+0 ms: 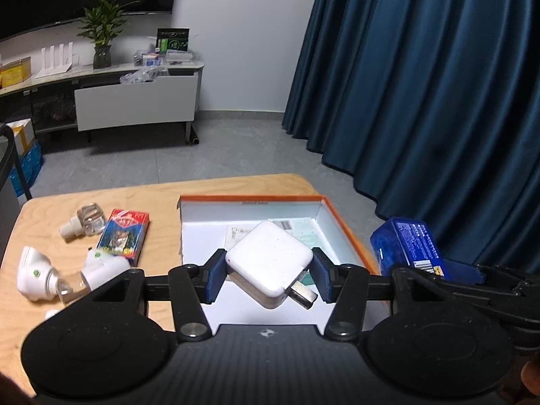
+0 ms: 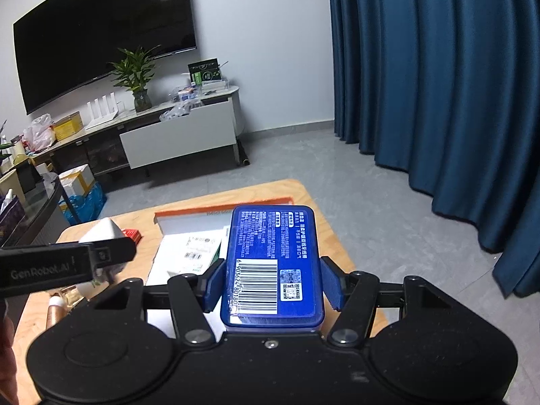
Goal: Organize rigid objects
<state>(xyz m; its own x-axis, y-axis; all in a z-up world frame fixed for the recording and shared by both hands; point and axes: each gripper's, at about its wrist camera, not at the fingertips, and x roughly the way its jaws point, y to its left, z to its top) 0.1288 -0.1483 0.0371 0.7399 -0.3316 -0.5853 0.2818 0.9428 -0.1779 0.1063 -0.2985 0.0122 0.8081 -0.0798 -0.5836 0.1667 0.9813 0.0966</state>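
Blue pads (image 1: 216, 275) of the left gripper (image 1: 268, 275) are pressing on two opposite edges of a white plug-in charger (image 1: 270, 260), which is sitting tilted between them with its metal prongs (image 1: 302, 295) pointing down toward the camera, above the open orange-rimmed box (image 1: 341, 222). In the right wrist view, the right gripper (image 2: 271, 281) is clamping a blue plastic case (image 2: 271, 263) by its long sides, barcode label facing up, also above the box's white floor. Papers (image 2: 197, 248) are lying flat inside the box. To the left of the box on the wooden table (image 1: 155, 199), a red card pack (image 1: 124, 236), a small clear bottle (image 1: 86, 221) and two white plug-in devices (image 1: 33, 270) are lying close together. Blue curtains (image 1: 438, 101) are hanging beyond the table's right side.
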